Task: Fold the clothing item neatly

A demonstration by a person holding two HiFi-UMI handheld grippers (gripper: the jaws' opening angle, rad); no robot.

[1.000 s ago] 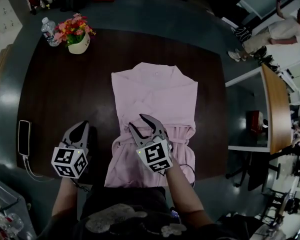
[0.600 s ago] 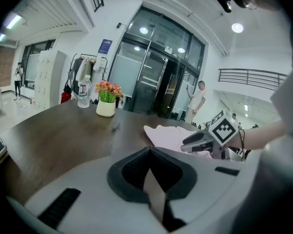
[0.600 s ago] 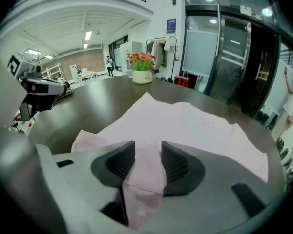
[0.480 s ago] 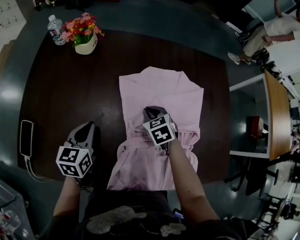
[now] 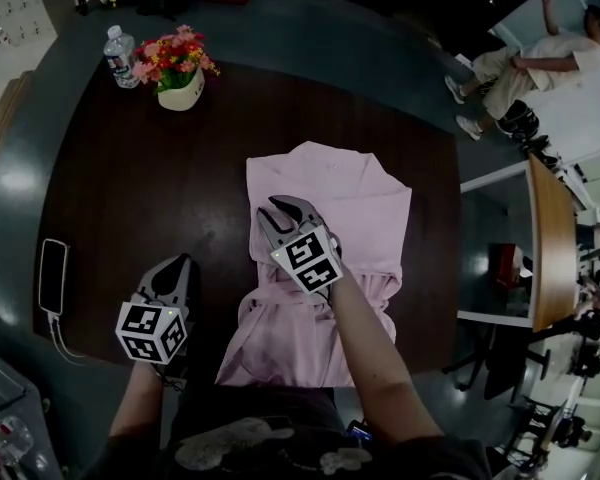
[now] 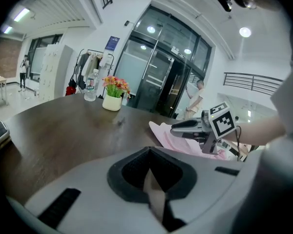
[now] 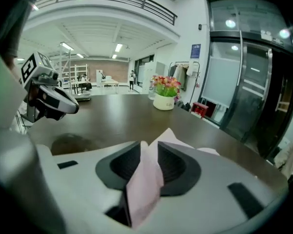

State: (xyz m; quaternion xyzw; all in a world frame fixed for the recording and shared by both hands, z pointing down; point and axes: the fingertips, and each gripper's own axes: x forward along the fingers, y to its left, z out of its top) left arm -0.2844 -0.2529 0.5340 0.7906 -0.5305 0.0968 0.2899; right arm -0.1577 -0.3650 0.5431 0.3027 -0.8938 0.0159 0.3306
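A pink garment (image 5: 355, 203) lies flat on the dark table (image 5: 130, 188), collar at the far end. My right gripper (image 5: 283, 211) is over its left middle part. Its jaws have just been closing, and a fold of the pink cloth (image 7: 145, 177) is now pinched between the pads. My left gripper (image 5: 175, 268) is shut and hovers over bare table left of the garment, holding nothing. In the left gripper view the right gripper (image 6: 178, 127) reaches over the pink garment (image 6: 173, 141).
A pot of flowers (image 5: 181, 76) and a water bottle (image 5: 121, 54) stand at the table's far left. A phone on a cable (image 5: 48, 278) lies at the left edge. A person (image 5: 540, 63) sits beyond a second table (image 5: 550, 238) at the right.
My right gripper moved away from me over the garment and a little left, and its jaws narrowed onto a fold of cloth. The left gripper stayed about where it was.
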